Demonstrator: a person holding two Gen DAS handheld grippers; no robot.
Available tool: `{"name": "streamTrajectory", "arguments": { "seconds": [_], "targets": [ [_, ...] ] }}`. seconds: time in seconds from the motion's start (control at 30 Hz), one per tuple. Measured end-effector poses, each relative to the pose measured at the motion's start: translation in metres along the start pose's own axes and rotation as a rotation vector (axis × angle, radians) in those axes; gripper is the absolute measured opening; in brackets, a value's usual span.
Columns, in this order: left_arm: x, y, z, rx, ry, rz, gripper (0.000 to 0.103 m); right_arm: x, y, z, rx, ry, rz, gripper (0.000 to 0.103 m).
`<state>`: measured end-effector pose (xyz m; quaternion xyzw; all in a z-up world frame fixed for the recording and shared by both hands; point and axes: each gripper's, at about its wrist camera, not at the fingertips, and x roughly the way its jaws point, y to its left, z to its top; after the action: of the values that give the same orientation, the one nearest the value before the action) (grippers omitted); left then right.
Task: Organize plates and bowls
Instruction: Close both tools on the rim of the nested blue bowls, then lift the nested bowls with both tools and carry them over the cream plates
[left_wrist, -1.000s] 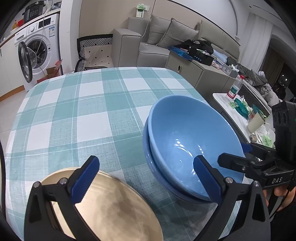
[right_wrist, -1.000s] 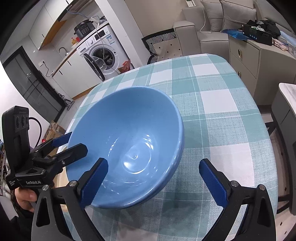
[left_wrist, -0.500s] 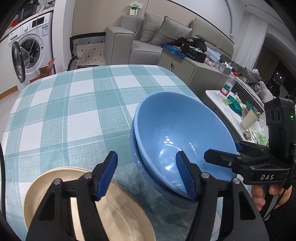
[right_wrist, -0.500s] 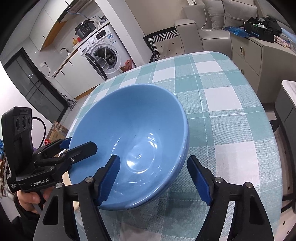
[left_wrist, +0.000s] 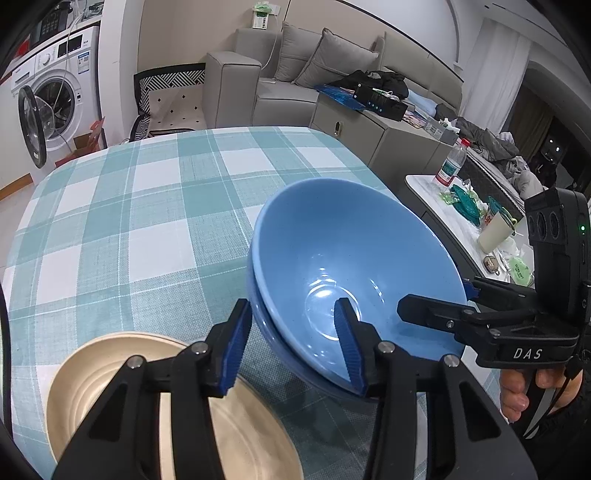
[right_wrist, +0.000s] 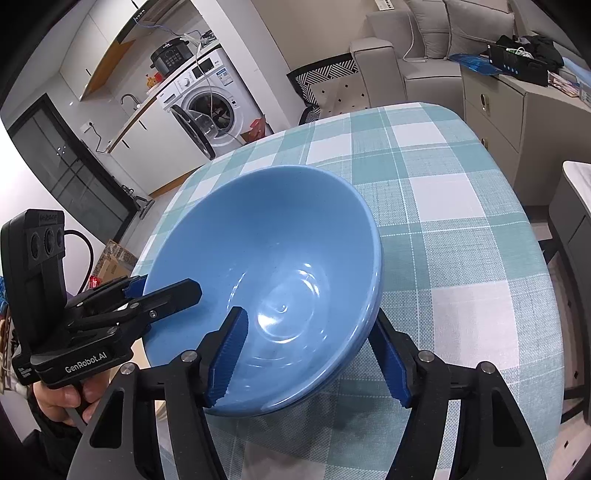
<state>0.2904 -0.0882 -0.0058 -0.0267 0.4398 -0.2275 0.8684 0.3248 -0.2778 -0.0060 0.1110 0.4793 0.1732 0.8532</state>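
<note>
Two glossy blue nested bowls (left_wrist: 354, 266) sit frame-centre on checked teal tablecloth (left_wrist: 129, 229). Left gripper (left_wrist: 291, 347) and right gripper (right_wrist: 310, 354) each straddle opposite rims, jaws narrowed, contact unclear. Beige ridged plate (left_wrist: 110, 354) lower left.

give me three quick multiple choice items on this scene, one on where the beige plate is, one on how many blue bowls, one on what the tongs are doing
1. In the left wrist view, where is the beige plate relative to the blue bowls?
A. Stacked inside them
B. On the tablecloth, left of them
C. On the sofa

2. How many blue bowls are nested?
A. One
B. Two
C. Four

3. How do both tongs stand?
A. Each straddles the bowls' rim
B. Both hang far above the table
C. Both grip the plate

Answers:
1 B: the plate lies at lower left, apart from the bowls.
2 B: a second rim shows under the top one.
3 A: left tongs and right tongs each have one finger inside, one outside.
</note>
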Motion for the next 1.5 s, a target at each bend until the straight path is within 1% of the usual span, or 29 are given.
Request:
{"name": "streamTrajectory", "arguments": {
  "seconds": [0.23, 0.43, 0.53, 0.7, 0.8, 0.97, 1.23, 1.5],
  "targets": [
    [0.000, -0.001, 0.000, -0.001, 0.007, 0.011, 0.044, 0.002, 0.004, 0.002, -0.004, 0.017, -0.026, 0.069],
    [-0.001, -0.001, 0.001, -0.005, 0.011, 0.024, 0.041, 0.003, 0.006, 0.004, -0.009, 0.042, -0.051, 0.067],
    [-0.001, -0.003, 0.002, -0.003, 0.013, 0.028, 0.041, 0.002, 0.005, 0.004, -0.003, 0.048, -0.061, 0.064],
    [-0.003, -0.005, 0.001, 0.002, 0.017, 0.036, 0.040, 0.002, 0.004, 0.005, -0.007, 0.066, -0.092, 0.053],
    [-0.006, -0.006, 0.001, 0.004, 0.014, 0.046, 0.039, 0.001, 0.004, 0.004, -0.005, 0.074, -0.096, 0.050],
    [-0.008, -0.004, 0.000, 0.000, 0.012, 0.056, 0.039, 0.000, 0.005, 0.003, -0.006, 0.071, -0.084, 0.049],
    [-0.013, -0.005, 0.001, 0.001, 0.007, 0.059, 0.039, -0.005, 0.010, 0.004, -0.012, 0.063, -0.089, 0.049],
    [-0.024, -0.006, 0.003, 0.004, -0.015, 0.058, 0.039, -0.017, 0.019, 0.010, -0.035, 0.042, -0.098, 0.049]
  ]
}}
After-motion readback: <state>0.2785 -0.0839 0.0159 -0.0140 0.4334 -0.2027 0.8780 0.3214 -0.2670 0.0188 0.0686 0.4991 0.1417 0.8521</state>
